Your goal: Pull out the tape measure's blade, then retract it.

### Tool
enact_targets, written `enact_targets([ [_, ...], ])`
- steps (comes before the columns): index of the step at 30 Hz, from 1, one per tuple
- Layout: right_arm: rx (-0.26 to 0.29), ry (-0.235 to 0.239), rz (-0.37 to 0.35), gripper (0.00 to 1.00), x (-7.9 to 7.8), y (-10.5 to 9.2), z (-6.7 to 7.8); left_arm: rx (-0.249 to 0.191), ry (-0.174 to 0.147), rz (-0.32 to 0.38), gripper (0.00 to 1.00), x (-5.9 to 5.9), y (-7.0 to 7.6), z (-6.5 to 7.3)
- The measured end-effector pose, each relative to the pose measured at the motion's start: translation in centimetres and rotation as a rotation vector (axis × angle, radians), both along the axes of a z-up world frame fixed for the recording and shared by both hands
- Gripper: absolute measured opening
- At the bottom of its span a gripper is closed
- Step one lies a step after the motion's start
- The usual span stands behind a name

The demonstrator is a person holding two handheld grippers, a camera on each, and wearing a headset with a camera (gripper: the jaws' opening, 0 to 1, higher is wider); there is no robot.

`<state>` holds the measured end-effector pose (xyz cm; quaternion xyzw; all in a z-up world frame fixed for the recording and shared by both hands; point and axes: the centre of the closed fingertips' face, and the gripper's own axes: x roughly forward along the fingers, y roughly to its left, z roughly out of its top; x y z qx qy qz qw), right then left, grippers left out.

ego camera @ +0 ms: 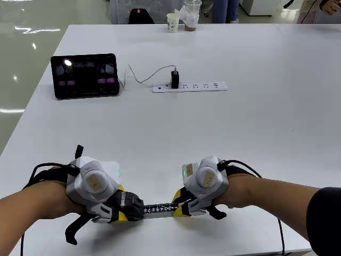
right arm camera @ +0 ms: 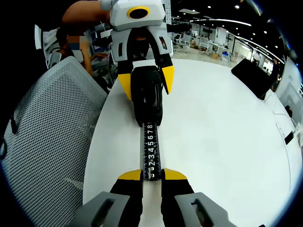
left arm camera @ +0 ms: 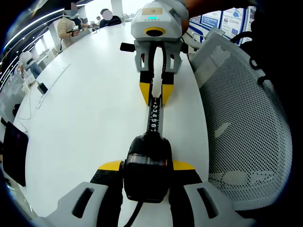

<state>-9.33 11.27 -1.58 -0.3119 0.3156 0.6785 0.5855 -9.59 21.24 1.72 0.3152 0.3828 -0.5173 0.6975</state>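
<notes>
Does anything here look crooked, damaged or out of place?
Nothing stands out. The left tongs hold the tape measure, the right tongs pinch its blade, and the blade runs straight between them.

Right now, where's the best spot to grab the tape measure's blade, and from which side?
Take the blade at its free end, coming straight on from the side opposite the case, as the right tool does. It runs straight out of the case, which the left tool clamps, so an in-line pull likely keeps it from kinking.
</notes>
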Motion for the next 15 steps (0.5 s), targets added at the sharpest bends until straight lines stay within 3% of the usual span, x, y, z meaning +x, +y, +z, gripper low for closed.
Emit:
enact_targets([
  [15, -0.006, 0.002, -0.008, 0.10, 0.32, -0.98, -0.02, -0.006, -0.002, 0.004, 0.31, 0.03, 0.01, 0.00],
])
